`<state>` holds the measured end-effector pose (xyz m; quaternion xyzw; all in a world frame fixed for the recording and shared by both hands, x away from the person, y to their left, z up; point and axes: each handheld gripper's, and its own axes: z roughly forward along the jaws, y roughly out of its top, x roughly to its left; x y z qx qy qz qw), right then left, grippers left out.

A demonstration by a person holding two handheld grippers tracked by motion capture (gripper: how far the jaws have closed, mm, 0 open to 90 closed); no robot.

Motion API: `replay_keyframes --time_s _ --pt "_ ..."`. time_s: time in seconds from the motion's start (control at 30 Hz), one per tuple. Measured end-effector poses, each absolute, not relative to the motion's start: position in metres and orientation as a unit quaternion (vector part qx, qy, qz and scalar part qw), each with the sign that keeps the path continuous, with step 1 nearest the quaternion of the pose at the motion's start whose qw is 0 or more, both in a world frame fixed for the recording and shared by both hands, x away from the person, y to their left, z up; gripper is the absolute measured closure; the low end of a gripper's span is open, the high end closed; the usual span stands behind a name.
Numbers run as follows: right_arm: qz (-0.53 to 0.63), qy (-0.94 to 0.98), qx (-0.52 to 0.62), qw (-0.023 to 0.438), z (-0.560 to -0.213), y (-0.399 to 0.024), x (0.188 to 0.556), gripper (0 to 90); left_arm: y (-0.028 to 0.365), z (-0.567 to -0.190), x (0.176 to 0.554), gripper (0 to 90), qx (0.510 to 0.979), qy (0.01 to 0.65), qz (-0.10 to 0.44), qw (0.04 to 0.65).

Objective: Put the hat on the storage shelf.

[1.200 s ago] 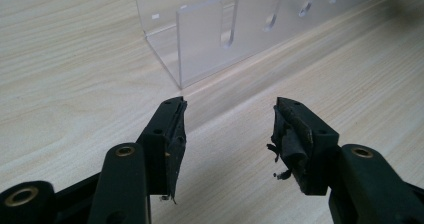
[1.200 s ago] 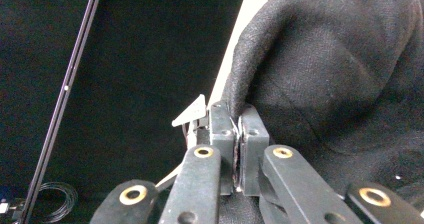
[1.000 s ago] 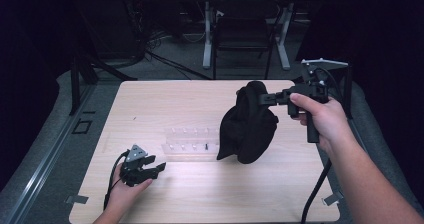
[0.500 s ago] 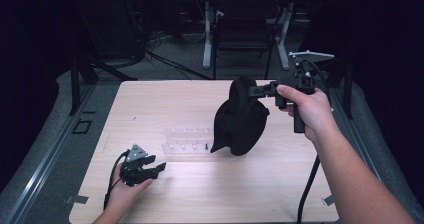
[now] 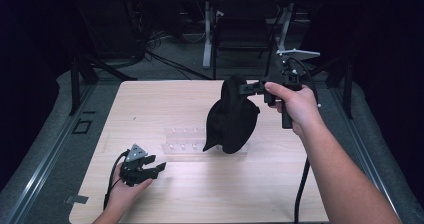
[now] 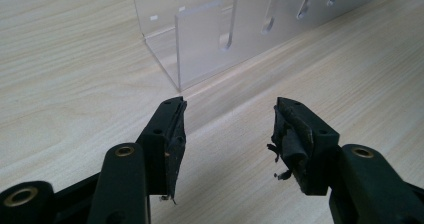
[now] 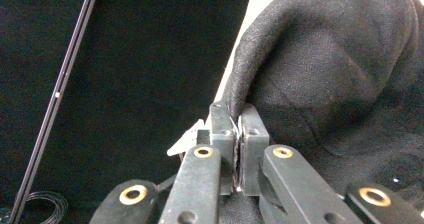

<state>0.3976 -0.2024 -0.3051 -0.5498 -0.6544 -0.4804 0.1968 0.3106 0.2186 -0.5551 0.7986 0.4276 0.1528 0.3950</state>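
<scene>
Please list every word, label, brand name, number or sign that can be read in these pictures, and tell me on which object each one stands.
None: no readable text shows in any view.
The black cloth held by the right tool is plain.
The clear plastic rack bears slots and holes, no print.
The left tool and the wooden table carry no label.

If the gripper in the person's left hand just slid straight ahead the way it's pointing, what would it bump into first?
Most likely the clear plastic rack. The left gripper rests low on the table with open jaws aimed at the rack's near corner, and bare wood lies between. How far off it stands is hard to judge.
</scene>
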Motion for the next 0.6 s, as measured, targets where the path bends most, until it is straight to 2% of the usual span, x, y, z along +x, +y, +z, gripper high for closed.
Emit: replay_keyframes --time_s 0.6 --pt "-0.477 -0.654 -0.552 0.201 -0.316 -0.191 0.406 87.9 0.216 -0.550 0.308 46.7 0.794 0.424 0.153 0.408"
